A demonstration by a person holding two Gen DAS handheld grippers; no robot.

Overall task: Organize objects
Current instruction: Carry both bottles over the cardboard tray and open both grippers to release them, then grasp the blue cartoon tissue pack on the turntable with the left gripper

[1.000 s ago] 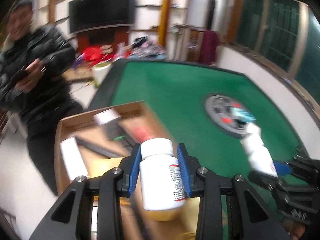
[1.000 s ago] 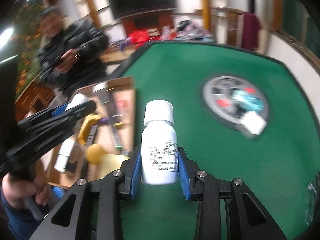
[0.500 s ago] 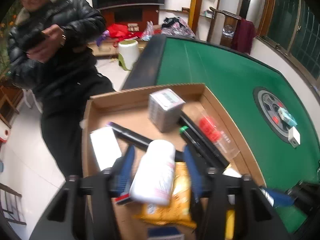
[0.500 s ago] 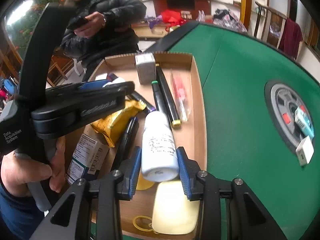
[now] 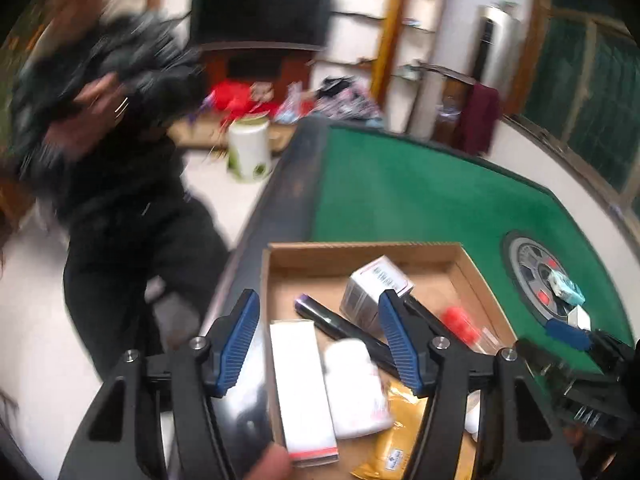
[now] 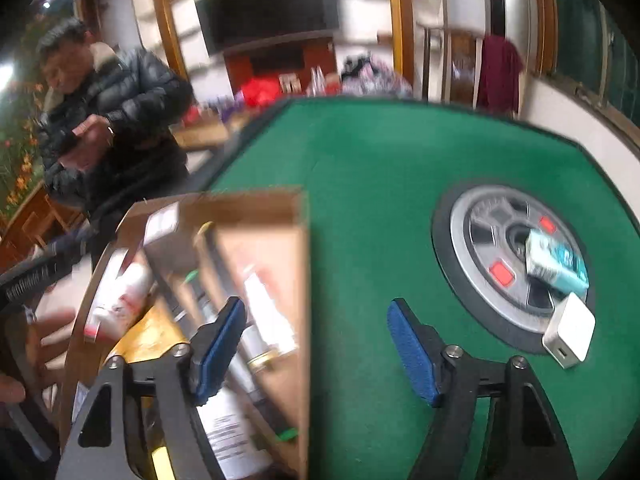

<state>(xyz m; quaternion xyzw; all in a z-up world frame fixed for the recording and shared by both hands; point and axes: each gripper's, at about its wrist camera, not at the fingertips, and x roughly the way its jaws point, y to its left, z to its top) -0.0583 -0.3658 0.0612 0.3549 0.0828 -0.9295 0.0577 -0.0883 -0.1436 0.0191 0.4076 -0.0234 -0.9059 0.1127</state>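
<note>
White bottles (image 5: 354, 390) loose in box (image 5: 362, 250); both tongs (image 5: 318, 344) angled downward, spreading, empty.

Bystander (image 5: 120, 152) motion-smeared, cardboard box (image 6: 240, 208) contents blurred — labels unreadable (near edge cropped)

Cardboard box (image 5: 362, 250), open top, shallow, sits at the near left edge of the green table. Inside: wide white bottle (image 5: 354, 390) on its side, near end, beside a long white carton (image 5: 302, 386) to its left. Second white bottle (image 6: 234, 436), printed label, lying at the box's near right corner.
</note>
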